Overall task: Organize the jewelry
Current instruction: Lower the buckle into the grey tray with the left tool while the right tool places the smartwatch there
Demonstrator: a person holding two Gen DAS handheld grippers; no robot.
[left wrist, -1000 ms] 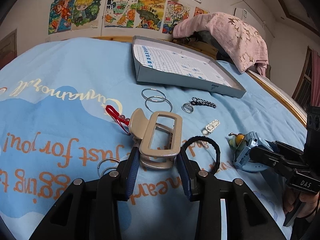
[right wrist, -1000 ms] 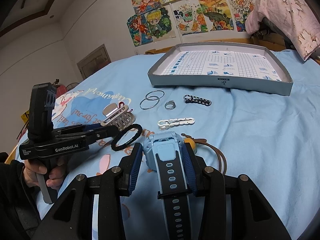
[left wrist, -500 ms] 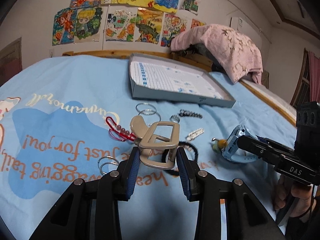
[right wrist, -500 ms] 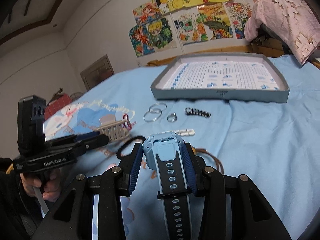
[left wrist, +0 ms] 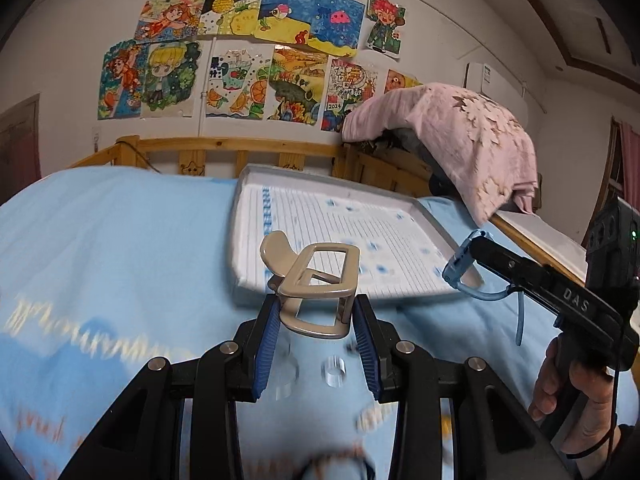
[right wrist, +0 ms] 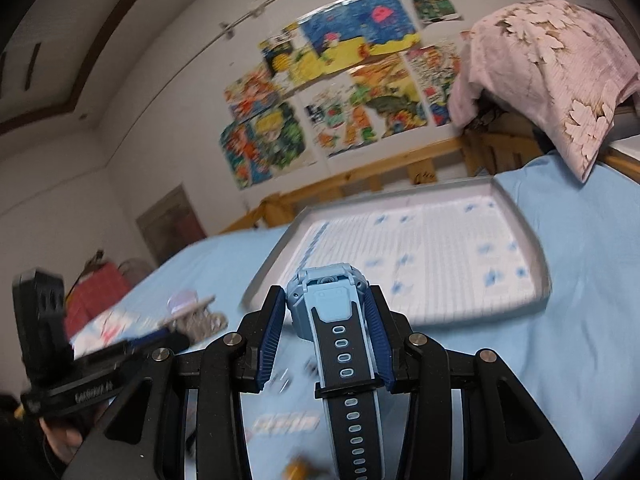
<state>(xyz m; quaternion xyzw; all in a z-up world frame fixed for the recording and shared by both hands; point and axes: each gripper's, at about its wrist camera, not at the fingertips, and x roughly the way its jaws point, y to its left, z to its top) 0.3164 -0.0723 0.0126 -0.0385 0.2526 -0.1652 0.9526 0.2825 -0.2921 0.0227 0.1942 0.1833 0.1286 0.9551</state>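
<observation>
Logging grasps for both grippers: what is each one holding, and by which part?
Left gripper clamps the beige hair claw clip by its lower sides. Right gripper grips the blue watch by its case sides.

Colourful children's drawings [left wrist: 256,48] crowd a white wall [left wrist: 80,12] above a wooden bed rail [left wrist: 224,148], where a pink blanket [left wrist: 460,136] drapes beside a blue bedspread [left wrist: 120,240].

We read "DAS" in pale letters on the black body of the right hand-held gripper [left wrist: 460,268]. One wall drawing [left wrist: 347,94] carries "2024". The yellow lettering on the blue bedsheet [left wrist: 100,240] is too blurred for us to read.
</observation>
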